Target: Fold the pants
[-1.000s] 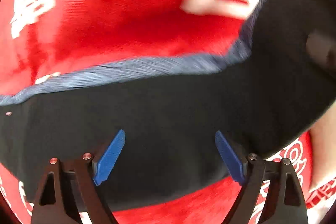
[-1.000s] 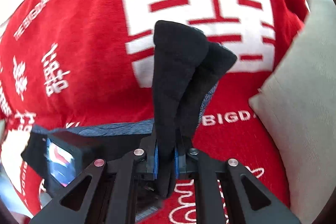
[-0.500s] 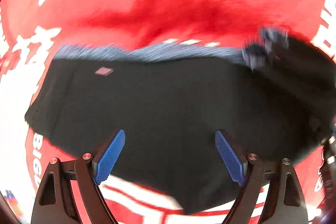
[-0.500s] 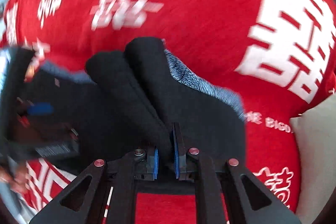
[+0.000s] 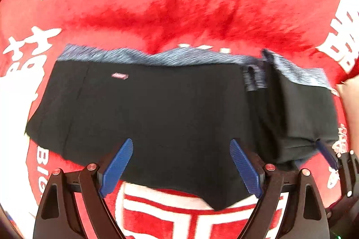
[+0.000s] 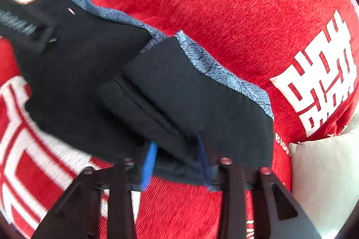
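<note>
Home: red printed blanket [image 5: 202, 14], cushion [image 6: 325, 183].

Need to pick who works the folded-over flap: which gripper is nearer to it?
Right. The right gripper has its fingers astride the folded flap of the pants; the left gripper hangs open over the flat middle, beside the flap.

Small pink label [image 5: 120, 76] on blurred black pants [image 5: 157, 109], lettering unreadable.

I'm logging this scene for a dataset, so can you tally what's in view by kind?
Pants: 1
Red blanket: 1
Pale pillow: 1
Grippers: 2, left gripper and right gripper
Total: 5
</note>
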Demonstrator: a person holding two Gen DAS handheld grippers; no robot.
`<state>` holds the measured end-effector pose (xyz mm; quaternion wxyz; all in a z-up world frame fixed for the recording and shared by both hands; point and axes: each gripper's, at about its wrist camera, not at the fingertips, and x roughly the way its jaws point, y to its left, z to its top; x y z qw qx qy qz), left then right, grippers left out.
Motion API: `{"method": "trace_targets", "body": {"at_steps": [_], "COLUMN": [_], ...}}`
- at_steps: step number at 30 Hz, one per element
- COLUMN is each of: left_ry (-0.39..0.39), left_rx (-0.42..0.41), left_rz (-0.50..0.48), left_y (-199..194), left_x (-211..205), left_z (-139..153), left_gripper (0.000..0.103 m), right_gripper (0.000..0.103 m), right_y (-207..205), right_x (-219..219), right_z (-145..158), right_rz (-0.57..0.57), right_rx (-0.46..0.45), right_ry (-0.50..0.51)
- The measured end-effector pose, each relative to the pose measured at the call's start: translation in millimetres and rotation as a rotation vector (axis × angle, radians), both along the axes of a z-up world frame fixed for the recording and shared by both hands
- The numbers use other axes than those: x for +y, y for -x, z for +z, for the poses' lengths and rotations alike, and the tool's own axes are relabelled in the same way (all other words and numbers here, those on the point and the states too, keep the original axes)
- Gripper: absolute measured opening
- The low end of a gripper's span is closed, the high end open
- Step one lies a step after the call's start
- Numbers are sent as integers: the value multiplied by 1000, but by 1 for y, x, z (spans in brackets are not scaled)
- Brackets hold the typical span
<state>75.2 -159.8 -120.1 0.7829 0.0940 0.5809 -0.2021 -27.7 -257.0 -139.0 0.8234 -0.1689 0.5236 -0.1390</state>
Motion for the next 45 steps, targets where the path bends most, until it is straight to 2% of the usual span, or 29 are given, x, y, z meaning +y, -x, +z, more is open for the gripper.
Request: {"method": "trace_targets", "body": {"at_steps": [2,3,7,11,16,18,20,22,23,24,25,26,27,29,31,33,36,39,41,45], "left_ry": [29,41,111,191,220,224,215,207,205,198,192,189,200,243,269,254,209,204,202,197], "left_rx": [9,15,37,96,137,160,195,229,244,252,260,262,275,283,263,254,291,289,276,270], "left_rz": [-40,-55,-138,-221,-260,-256,-256,-246,-243,-240,-231,-226,-226,-225,-245,-251,-238,-233,-230,-232], "left_y": [3,5,8,11,10,6,1,-1,-1,-1,-2,-3,-3,-2,5,11,18,24,26,26], "left_x": [-12,-17,-48,-81,-104,-107,-110,-112,-113,-113,-113,-112,-111,-106,-101,-95,-86,-81,-82,-83], "left_z": [9,14,25,25,14,7,-2,-9,-11,-13,-15,-15,-15,-7,6,10,-5,-14,-16,-18], "left_gripper": [90,90,90,90,89,83,68,64,58,55,46,24,16,11,11,11,5,5,5,5], "right_gripper": [64,66,67,67,67,67,67,66,62,58,57,53,47,41,38,38,38,38,38,38], "right_y": [9,13,34,51,69,74,78,84,87,87,88,89,89,91,94,95,98,98,96,86], "right_x": [-7,-11,-42,-78,-108,-112,-117,-122,-123,-125,-127,-129,-131,-134,-138,-143,-153,-167,-181,-206], "right_z": [12,17,37,44,40,39,36,35,35,35,34,33,33,33,35,37,41,42,43,40], "right_rz": [-12,-23,-138,-269,-370,-389,-403,-419,-425,-430,-435,-439,-441,-443,-447,-458,-476,-500,-514,-538], "right_rx": [-11,-19,-56,-67,-67,-67,-64,-70,-72,-73,-73,-73,-74,-74,-74,-81,-93,-107,-130,-148], "right_ry": [-81,-120,-280,-364,-437,-454,-476,-495,-504,-514,-527,-536,-543,-557,-578,-591,-600,-636,-694,-718]}}
